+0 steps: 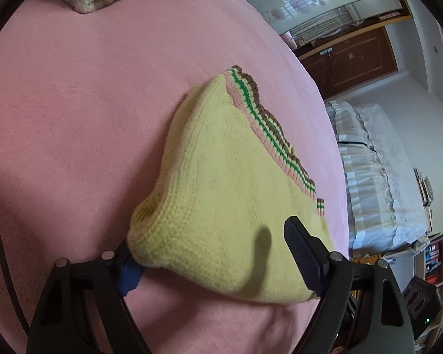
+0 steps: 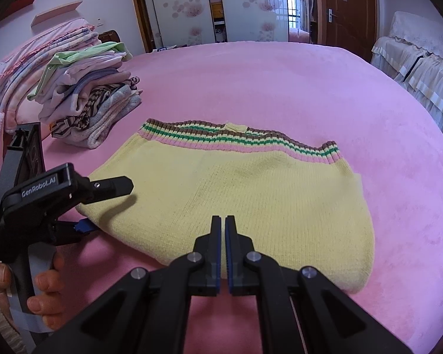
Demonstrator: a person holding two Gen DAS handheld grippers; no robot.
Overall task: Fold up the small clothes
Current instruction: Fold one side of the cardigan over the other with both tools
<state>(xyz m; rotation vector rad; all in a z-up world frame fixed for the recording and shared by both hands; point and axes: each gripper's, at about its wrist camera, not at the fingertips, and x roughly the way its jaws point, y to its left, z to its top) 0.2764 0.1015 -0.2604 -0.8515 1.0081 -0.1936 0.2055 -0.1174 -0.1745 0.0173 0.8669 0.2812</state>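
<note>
A: Where is the sweater (image 2: 239, 194)?

B: On the pink bed (image 2: 280, 82), right in front of both tools. It looks folded once already, with the striped hem on the far side.

A: What is the left tool (image 2: 103, 206) doing?

B: Its jaws are spread around the near left corner, one above and one below, not pinching yet.

A: And the right tool (image 2: 223, 221)?

B: Pressed together, holding nothing, over the near edge.

A: Much left?

B: I think another fold, then onto the pile (image 2: 85, 94) past the left tool.
</note>
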